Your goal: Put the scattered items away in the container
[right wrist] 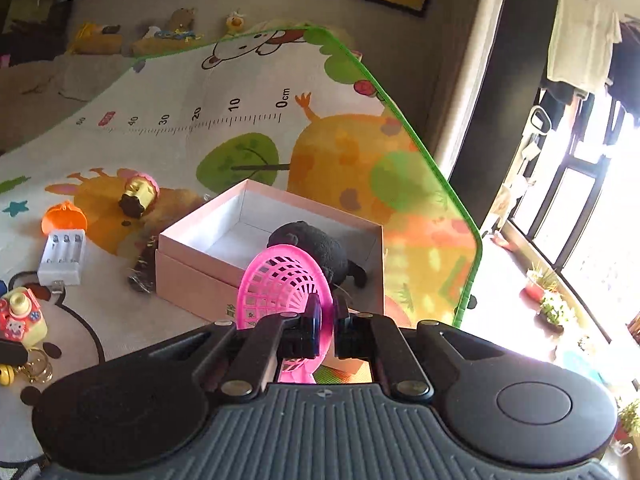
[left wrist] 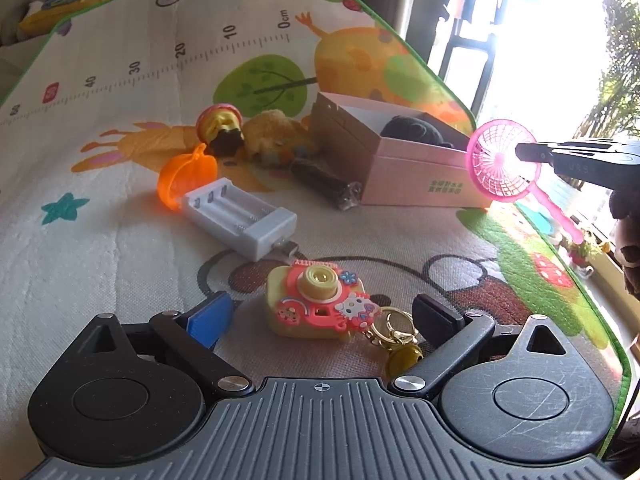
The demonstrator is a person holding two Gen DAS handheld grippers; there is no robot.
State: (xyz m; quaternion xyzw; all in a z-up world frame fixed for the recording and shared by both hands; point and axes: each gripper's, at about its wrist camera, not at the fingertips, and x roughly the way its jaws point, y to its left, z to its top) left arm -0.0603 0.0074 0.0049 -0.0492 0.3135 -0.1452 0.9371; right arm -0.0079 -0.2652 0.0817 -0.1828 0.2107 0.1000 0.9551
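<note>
While clamped, pink net (right wrist: 280, 292) between right gripper (right wrist: 325, 330) fingers.

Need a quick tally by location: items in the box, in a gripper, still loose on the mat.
In the pink box: 1, black plush toy
In the right gripper: 1, pink net scoop
Loose on the mat: 6, toy camera keychain, battery charger, orange cup, doll figure, yellow plush, dark wrapped packet
Total: 8

Box (left wrist: 416, 172) hides the dark toy's (left wrist: 416, 130) lower half, perhaps plush, window (left wrist: 560, 60) overexposed
</note>
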